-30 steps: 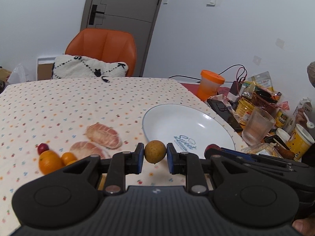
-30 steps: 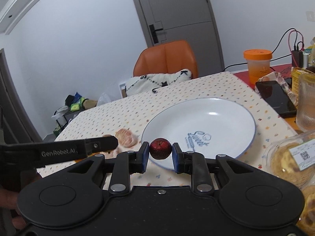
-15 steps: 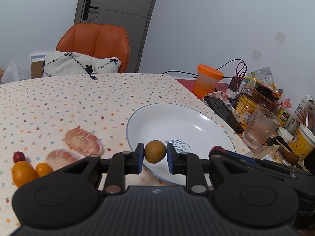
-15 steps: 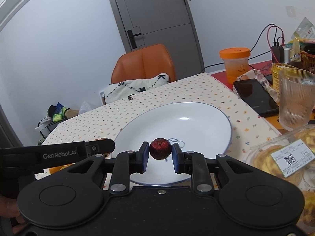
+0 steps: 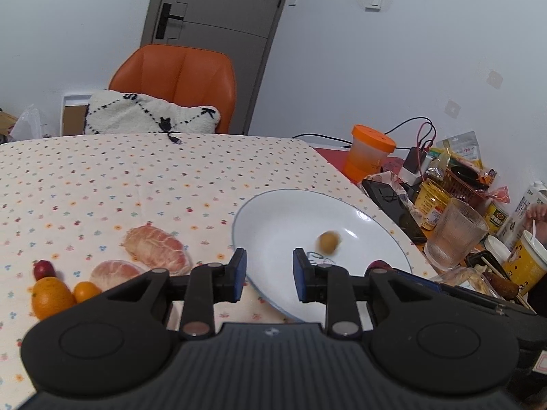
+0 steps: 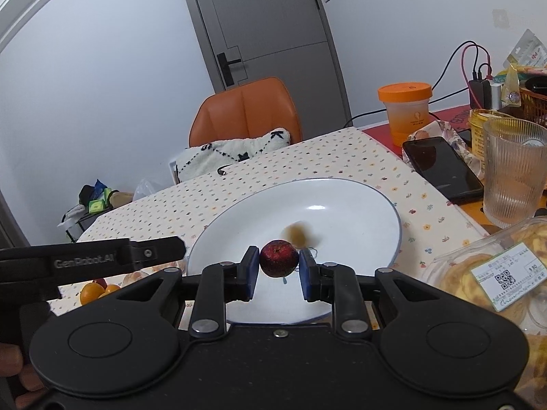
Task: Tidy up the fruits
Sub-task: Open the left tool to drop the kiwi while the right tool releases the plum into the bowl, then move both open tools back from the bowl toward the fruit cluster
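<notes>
left gripper (image 5: 267,275) jaws spread, empty, over white plate (image 5: 273,212) near rim | right gripper (image 6: 277,275) pinching red fruit (image 6: 278,263) above plate | brown fruit (image 5: 329,241) blurred, beyond jaws inside plate | tablecloth (image 5: 102,177) beyond bare

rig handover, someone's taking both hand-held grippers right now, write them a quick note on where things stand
Left hand-held gripper: open and empty, at the near rim of the white plate.
Right hand-held gripper: over the plate, jaws parted around the small red fruit; whether they grip it is unclear.
Done: the brown round fruit is in the plate, blurred, likely rolling.
Left on the tablecloth: two peeled citrus segments, a large orange, a small orange and another red fruit.
Next, probably: set the red fruit in the plate, then fetch the others.
</notes>
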A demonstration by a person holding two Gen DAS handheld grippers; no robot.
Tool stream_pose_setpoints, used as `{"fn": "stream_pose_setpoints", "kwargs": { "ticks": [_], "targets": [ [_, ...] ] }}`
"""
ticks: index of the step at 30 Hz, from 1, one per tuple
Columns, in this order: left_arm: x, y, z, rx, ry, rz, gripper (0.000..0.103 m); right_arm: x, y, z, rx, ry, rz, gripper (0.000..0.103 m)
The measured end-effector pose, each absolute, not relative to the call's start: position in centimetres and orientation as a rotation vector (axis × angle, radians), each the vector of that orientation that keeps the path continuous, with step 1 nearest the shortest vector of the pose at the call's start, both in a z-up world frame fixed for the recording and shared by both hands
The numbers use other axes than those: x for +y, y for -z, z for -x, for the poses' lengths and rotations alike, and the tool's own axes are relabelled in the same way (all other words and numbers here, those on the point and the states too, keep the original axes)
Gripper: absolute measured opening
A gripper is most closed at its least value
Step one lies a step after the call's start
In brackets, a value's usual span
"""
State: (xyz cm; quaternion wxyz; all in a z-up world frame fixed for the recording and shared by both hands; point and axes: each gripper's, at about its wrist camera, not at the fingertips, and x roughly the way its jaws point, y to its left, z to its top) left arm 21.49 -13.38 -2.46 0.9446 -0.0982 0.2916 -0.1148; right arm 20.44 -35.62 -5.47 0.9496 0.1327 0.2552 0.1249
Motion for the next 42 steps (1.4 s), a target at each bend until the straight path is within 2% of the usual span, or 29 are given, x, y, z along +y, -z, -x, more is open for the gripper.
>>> {"fn": "stream_pose_setpoints", "kwargs": {
  "ticks": [8,10,11,12,13,15,18,23,36,42],
  "targets": [
    [-11.3,2.5,-20.5,0.611,0.183,0.217,0.034,-34.9,5.3,-20.9,0.511,-0.233,-0.249,0.025],
    [-10.7,2.4,-20.2,0.610,0.172,0.224,0.038,-34.5,5.3,-20.8,0.515,-0.229,-0.241,0.033],
    [-10.4,2.3,-20.0,0.609,0.165,0.225,0.042,-34.3,5.3,-20.8,0.516,-0.222,-0.230,0.038],
    [-10.2,2.2,-19.9,0.608,0.158,0.224,0.049,-34.1,5.3,-20.6,0.513,-0.216,-0.221,0.047],
    [-9.9,2.1,-19.7,0.607,0.147,0.220,0.053,-33.9,5.2,-20.4,0.506,-0.217,-0.217,0.051],
    [-9.5,2.0,-19.4,0.599,0.117,0.202,0.068,-33.5,5.1,-20.1,0.507,-0.229,-0.211,0.051],
    [-8.6,1.8,-18.8,0.579,0.074,0.192,0.080,-33.0,5.0,-19.7,0.510,-0.237,-0.203,0.060],
    [-7.1,1.7,-18.1,0.574,0.038,0.200,0.084,-32.3,5.0,-19.0,0.512,-0.251,-0.200,0.066],
    [-3.7,1.7,-15.7,0.562,-0.023,0.202,0.086,-30.0,4.0,-17.1,0.466,-0.286,-0.196,0.102],
    [-1.9,1.7,-14.8,0.554,-0.048,0.213,0.087,-28.6,3.6,-16.4,0.465,-0.335,-0.192,0.103]
  ]
}}
